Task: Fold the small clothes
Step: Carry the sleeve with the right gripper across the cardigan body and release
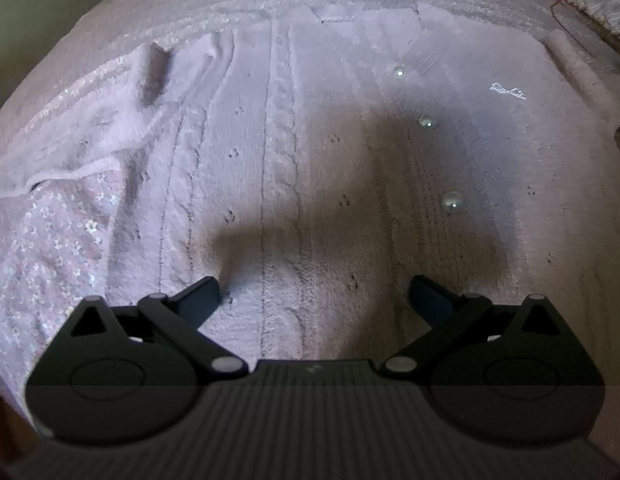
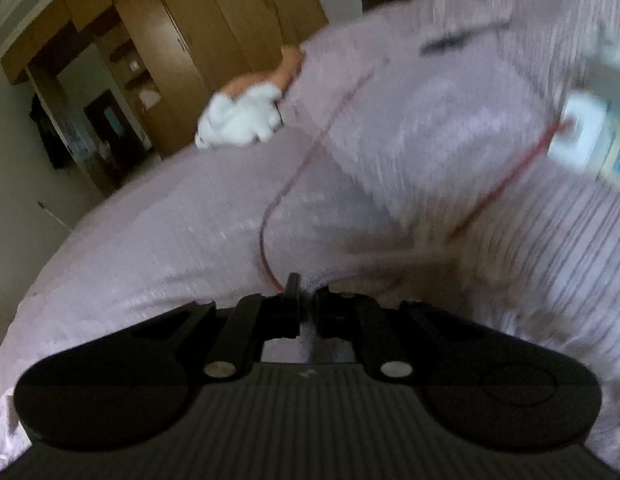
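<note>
- Lilac cable-knit cardigan (image 1: 310, 152) spread flat, filling the left wrist view straight ahead of the left gripper (image 1: 316, 290).
- Left gripper's two black fingers (image 1: 198, 296) splayed wide, nothing between them, tips low over the knit; contact with the fabric not discernible.
- Gripper's shadow cast on the knit just ahead of the fingers.
- Three pearl buttons (image 1: 452, 201) in a line ahead and to the right of the left gripper, on the smoother front band.
- Small silvery logo (image 1: 508, 91) farther ahead and right, beyond the buttons.
- Sequined pink bedcover (image 1: 50, 248) showing to the left of the left gripper, past the cardigan's edge.
- Right gripper (image 2: 306, 304) with fingers drawn nearly together, pinching a pale lilac knit edge (image 2: 310, 284) at the tips.
- Right view heavily motion-blurred; pinkish cloth fills most of it.
- Thin red cord (image 2: 322, 132) running from just left of the right fingertips up and ahead.
- White-gloved hand (image 2: 242, 120) ahead and left of the right gripper.
- Wooden wardrobe (image 2: 214, 20) far ahead, upper left.
</note>
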### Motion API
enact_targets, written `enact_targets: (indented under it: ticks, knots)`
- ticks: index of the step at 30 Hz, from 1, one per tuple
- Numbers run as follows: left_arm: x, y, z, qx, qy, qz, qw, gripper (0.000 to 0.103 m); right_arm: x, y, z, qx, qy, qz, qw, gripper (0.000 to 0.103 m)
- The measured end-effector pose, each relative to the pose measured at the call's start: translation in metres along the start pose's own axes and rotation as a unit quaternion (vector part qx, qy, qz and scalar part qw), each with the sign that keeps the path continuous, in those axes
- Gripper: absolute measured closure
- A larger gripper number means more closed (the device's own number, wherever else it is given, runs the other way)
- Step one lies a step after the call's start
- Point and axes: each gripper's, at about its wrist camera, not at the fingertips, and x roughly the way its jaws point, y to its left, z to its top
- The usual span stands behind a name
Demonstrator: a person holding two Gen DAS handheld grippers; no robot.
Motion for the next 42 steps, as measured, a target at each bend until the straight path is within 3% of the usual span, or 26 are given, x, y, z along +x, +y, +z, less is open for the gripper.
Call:
enact_targets:
  ticks: [10,17,24,35,42]
  knots:
    - [-0.018,0.017,-0.004,-0.017,-0.025,-0.017,0.9994,0.0,-0.065,0.077,0.011,-0.037,-0.059,0.026,0.997,0.097]
    - [-0.032,0.046,-0.005,-0.038,-0.043,-0.004,0.9984,0.0,-0.083,0.161,-0.007,-0.069,-0.047,0.075,0.994,0.097]
    - [-0.043,0.083,-0.004,-0.065,-0.062,0.022,0.9957,0.0,-0.072,0.251,-0.033,-0.089,-0.026,0.112,0.989,0.097]
    - [-0.049,0.117,-0.012,-0.095,-0.075,0.044,0.9916,0.0,-0.043,0.394,-0.131,-0.164,0.032,0.191,0.967,0.097]
    - [-0.04,0.13,-0.016,-0.111,-0.067,0.05,0.9903,0.0,-0.017,0.45,-0.218,-0.215,0.098,0.217,0.947,0.097]
